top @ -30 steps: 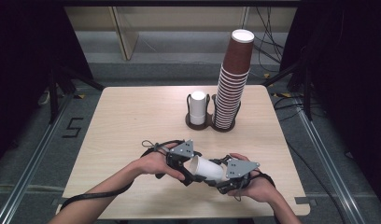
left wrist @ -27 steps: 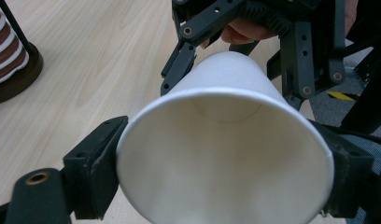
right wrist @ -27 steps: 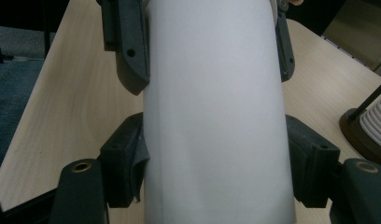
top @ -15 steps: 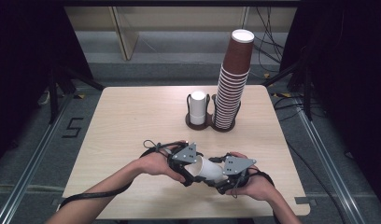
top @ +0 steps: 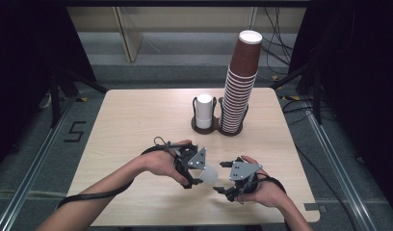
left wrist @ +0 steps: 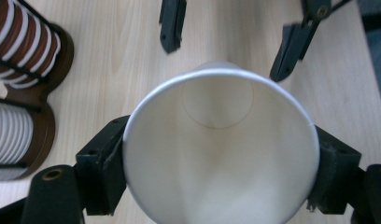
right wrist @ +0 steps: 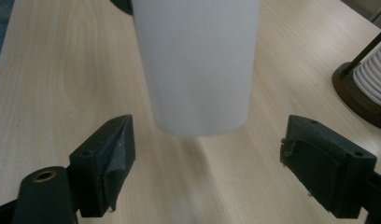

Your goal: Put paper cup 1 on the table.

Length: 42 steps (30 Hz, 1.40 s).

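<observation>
Two grippers, one white cup [top: 210, 174] between them, near the table's [top: 137, 120] 6 o'clock edge.

Left gripper [top: 193, 169]: clamped on the cup near its rim, one pad [left wrist: 104, 172] at 9 o'clock of the mouth and the other at 3 o'clock. The cup lies roughly level, base toward the right gripper [top: 229, 179], and seems lifted off the wood.

Right gripper: jaws spread and just been opening. Nothing is between them; the cup's base [right wrist: 200, 126] hangs just ahead of the gap, touching neither pad [right wrist: 116, 154].

Holder [top: 206, 126] at 12 o'clock: short white stack [top: 203, 109] in one ring, tall brown stack [top: 239, 84] in the other, just beside it.

Hazards, as judged:
- The cup wall is thin, and a harder squeeze by the left pads may oval or crease the rim.
- The grip sits at the rim alone, so a quick swing may let the cup tip or slip out.
- The right jaws stand close to the base and a stray nudge may knock the cup loose.
- The tall brown stack looks top-heavy; a brush while carrying the cup back may topple it.
</observation>
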{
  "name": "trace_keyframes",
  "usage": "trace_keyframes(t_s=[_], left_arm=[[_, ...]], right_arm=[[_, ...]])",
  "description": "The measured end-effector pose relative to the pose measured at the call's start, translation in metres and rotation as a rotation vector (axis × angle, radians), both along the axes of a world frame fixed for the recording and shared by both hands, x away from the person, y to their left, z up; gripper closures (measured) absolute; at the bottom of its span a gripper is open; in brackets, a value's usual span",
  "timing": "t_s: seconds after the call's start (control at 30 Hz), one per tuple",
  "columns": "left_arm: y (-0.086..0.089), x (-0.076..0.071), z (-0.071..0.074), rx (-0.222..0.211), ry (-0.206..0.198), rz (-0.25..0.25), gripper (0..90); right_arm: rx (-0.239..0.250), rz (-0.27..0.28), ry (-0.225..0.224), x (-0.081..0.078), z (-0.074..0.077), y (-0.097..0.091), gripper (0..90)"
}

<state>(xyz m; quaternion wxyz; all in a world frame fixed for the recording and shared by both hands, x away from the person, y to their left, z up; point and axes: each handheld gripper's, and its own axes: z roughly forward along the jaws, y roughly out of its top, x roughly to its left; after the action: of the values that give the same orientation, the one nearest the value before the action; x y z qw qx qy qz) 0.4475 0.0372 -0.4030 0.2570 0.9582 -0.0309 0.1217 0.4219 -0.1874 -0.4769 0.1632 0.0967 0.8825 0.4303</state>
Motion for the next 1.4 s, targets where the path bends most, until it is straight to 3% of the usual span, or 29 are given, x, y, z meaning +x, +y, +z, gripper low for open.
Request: trace_keyframes(t_s=[0.13,0.27,0.43,0.47,0.5,0.53,0.57,0.6,0.63,0.77,0.83,1.23,1.4], left_arm=[[-0.003,0.0,0.002,0.1,-0.026,-0.018,21.2],[-0.009,-0.002,0.002,0.144,-0.028,-0.036,21.5],[-0.012,-0.003,0.002,0.145,-0.019,-0.053,21.7],[-0.013,-0.004,0.0,0.115,-0.004,-0.037,21.8],[-0.013,-0.003,0.002,0.148,-0.022,-0.057,21.8],[-0.013,-0.004,0.0,0.115,-0.005,-0.039,21.9],[-0.013,-0.004,0.0,0.116,-0.005,-0.041,21.9],[-0.013,-0.004,0.0,0.114,-0.005,-0.04,22.0],[-0.013,-0.002,0.002,0.144,-0.021,-0.061,22.0],[-0.013,-0.003,0.003,0.136,-0.022,-0.067,22.2],[-0.013,-0.005,0.002,0.104,-0.005,-0.054,22.3],[-0.012,-0.003,0.005,0.095,-0.009,-0.066,22.6],[-0.013,-0.003,0.006,0.084,-0.008,-0.07,22.8]], right_arm=[[-0.012,0.001,-0.002,0.0,0.001,0.003,19.2],[-0.009,0.014,-0.017,0.0,0.003,0.011,19.7],[0.032,0.012,-0.023,0.002,0.003,0.02,20.6],[0.032,0.015,-0.028,0.003,0.003,0.02,20.9],[0.036,0.02,-0.037,0.003,0.003,0.022,21.5],[0.046,0.024,-0.023,0.003,0.002,0.023,22.0],[0.049,0.025,-0.018,0.002,0.002,0.024,22.3],[0.044,0.045,-0.046,0.004,0.002,0.026,22.7],[0.051,0.035,-0.02,0.003,0.002,0.027,23.2],[0.053,0.049,-0.018,0.003,0.001,0.031,26.2],[0.054,0.057,-0.026,0.004,0.001,0.033,27.0],[0.083,0.066,-0.015,0.003,-0.003,0.035,32.4],[0.095,0.063,-0.034,0.003,-0.003,0.034,33.4]])
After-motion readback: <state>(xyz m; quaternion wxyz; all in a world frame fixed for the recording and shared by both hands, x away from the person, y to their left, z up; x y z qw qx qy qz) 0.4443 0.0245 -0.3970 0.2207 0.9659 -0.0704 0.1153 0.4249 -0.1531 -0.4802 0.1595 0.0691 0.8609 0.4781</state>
